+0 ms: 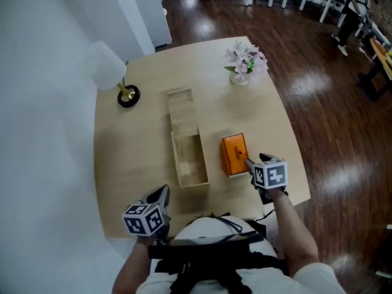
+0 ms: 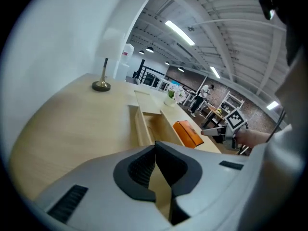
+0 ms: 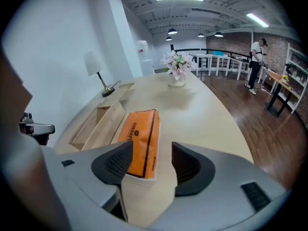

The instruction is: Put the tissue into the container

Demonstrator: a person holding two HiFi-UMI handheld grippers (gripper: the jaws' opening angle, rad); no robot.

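You had the right gripper (image 1: 252,164) at the near end of the orange rectangular tissue pack (image 1: 234,154); the pack lay flat on the pale round wooden table (image 1: 263,109), just beside the right wall of the long open light-wood container (image 1: 203,159) and not yet in it. In the right gripper view the jaws stood apart with the pack's near end between them; a clear gap showed on the right side, though on the left it was hard to say whether the pad touched the wrapper; nothing was clamped. Your left gripper (image 1: 160,196) hung by the table's near edge, well apart from the pack, its jaws together on nothing. The step in hand looked like the grasp, so the task was at its start; the next move would call for closing squarely on the pack's narrow sides, lifting it clear of the container wall, then lowering it lengthwise into the open compartment.
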